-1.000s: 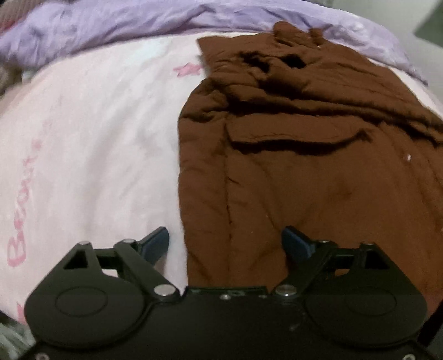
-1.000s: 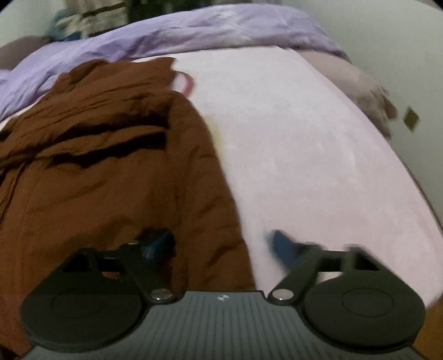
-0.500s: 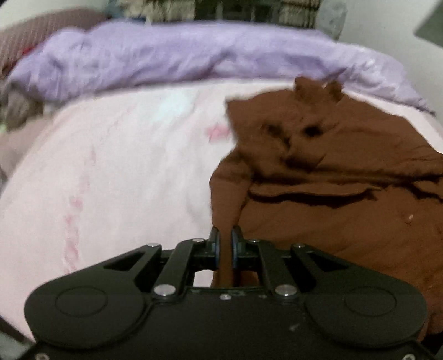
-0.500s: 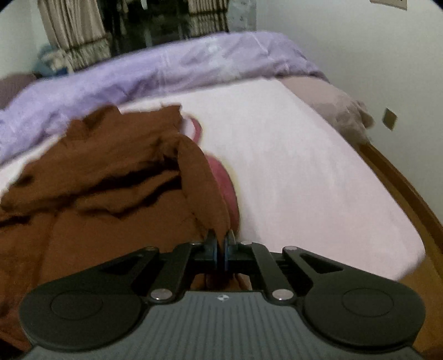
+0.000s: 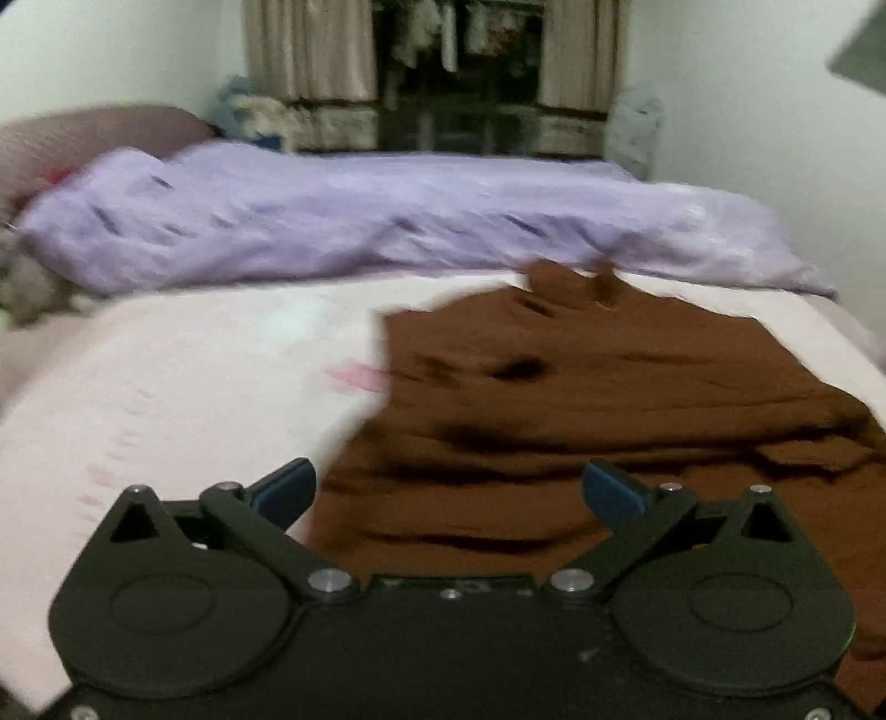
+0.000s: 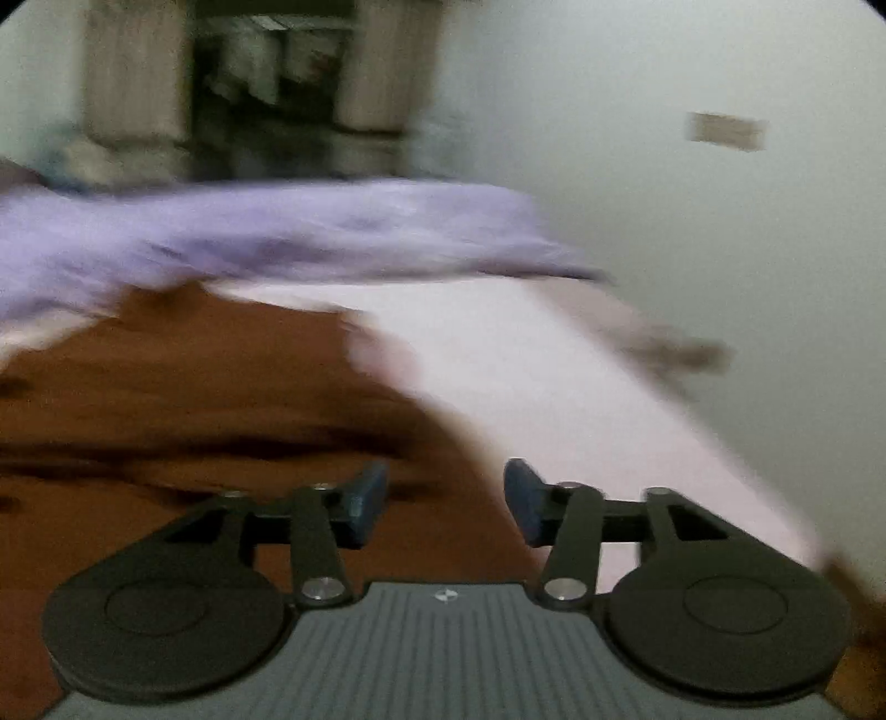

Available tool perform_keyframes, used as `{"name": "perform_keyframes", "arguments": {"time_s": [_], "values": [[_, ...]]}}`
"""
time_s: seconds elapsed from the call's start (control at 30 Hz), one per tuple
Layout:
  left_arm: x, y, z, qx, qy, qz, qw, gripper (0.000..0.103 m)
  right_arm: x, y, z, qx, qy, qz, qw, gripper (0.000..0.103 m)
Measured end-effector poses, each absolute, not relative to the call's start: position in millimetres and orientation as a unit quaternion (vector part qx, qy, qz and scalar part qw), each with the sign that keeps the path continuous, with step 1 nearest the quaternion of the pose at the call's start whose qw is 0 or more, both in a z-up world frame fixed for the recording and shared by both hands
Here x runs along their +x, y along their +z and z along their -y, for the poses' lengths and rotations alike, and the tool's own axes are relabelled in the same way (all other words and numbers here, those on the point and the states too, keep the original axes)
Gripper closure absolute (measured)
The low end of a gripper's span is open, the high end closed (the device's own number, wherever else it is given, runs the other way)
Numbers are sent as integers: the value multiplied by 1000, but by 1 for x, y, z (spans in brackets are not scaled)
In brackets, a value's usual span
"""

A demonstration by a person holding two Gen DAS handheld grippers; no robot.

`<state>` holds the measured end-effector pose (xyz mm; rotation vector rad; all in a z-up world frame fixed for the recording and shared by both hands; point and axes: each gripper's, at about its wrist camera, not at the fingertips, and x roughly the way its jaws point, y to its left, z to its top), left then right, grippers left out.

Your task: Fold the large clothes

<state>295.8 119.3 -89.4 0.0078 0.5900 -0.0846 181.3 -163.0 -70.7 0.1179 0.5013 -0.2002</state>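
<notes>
Left wrist view, L to R: pale pink bed sheet (image 5: 183, 376) filled the left half, w/ a faint pink mark near the garment's left edge. Lavender duvet (image 5: 343, 216) lay bunched across the far side of the bed, a mauve headboard or pillow (image 5: 94, 133) at far left behind it; can't tell which. Curtains (image 5: 310, 50) and a dark opening w/ hanging clothes stood at the back. The brown garment (image 5: 581, 387) lay crumpled on the sheet, center to right, its far end touching the duvet, wrinkles running across it. Left tongs (image 5: 448, 490) were released, jaws opening and spread wide, blue pads (image 5: 288, 487) apart over the garment's near left edge; no cloth pinched, fabric only seen below the gap.

Right wrist view, heavily blurred, L to R: same brown garment (image 6: 183, 399) took the left and center, duvet (image 6: 266, 232) behind it, pink sheet (image 6: 526, 365) to the right, a dull pinkish pillow (image 6: 664, 343) near the wall. White wall w/ a small plate (image 6: 725, 130) at right. Right tongs (image 6: 443, 498) were also released, jaws opening, less wide than the left pair; left pad over brown fabric, right pad over the sheet, garment's right edge passing under the gap, nothing gripped.
</notes>
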Motion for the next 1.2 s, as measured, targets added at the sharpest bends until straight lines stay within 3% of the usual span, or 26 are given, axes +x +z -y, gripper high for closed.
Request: {"name": "perform_keyframes", "arguments": {"time_s": [0.1,0.33,0.63,0.67,0.97,1.03,1.07,1.1,1.2], "values": [[308,-126,-78,34,-29,-335,941,0,206,-83,115,72,17,-279,957,28],[308,-165,-62,60,15,-375,925,0,229,-114,85,46,6,-333,942,29],[306,-165,-82,35,10,-379,925,0,221,-123,124,61,-40,-337,939,30],[307,-165,-83,38,9,-378,925,0,221,-124,130,64,-39,-336,939,25],[306,-170,-131,54,37,-357,932,0,202,-130,203,75,-134,-328,932,23],[300,-170,-154,38,51,-357,932,0,194,-128,218,95,-128,-321,934,26],[299,-170,-165,31,64,-358,931,0,192,-126,221,100,-135,-321,932,38],[298,-170,-176,24,78,-360,929,0,189,-121,223,107,-156,-321,928,41],[288,-167,-201,-7,73,-364,929,0,183,-112,221,99,-183,-318,925,38]]}}
